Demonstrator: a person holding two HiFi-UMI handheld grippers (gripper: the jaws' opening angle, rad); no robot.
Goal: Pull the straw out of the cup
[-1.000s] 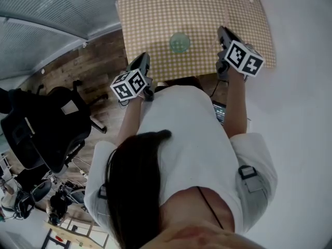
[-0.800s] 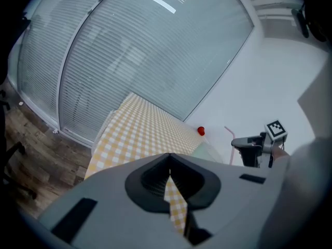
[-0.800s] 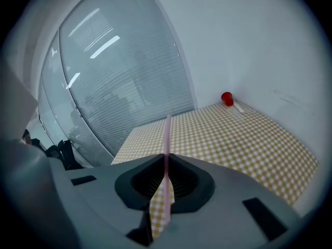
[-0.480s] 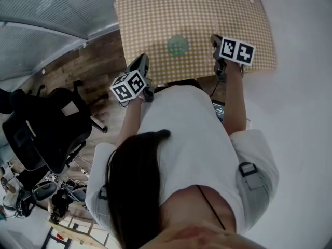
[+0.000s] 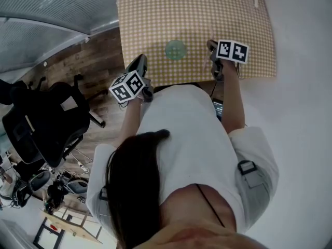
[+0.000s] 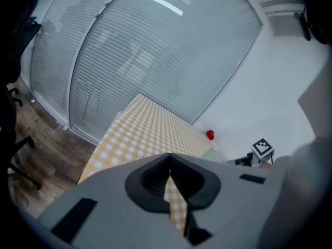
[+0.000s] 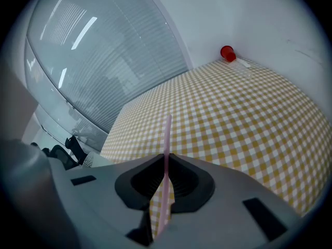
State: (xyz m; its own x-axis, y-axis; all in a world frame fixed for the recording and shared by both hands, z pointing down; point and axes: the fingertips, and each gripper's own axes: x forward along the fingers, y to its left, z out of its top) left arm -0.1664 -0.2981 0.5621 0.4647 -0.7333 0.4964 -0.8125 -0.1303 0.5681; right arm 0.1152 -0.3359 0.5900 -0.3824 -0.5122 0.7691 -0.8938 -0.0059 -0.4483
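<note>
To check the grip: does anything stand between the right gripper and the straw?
Nothing visible does. The right gripper has its fingers shut directly on the pink straw, which points out over the checked cloth. The cup stands apart on the cloth.

An office: striped glass partitions [image 5: 46, 9], black swivel chair [image 5: 44, 126], wood floor [image 5: 98, 56].

Both arms reach forward. The left gripper [image 5: 140, 60], at the near left, has its jaws together and empty. The right gripper [image 5: 211, 45], tilted downward, pinches a thin pink straw [image 7: 166, 134].
</note>
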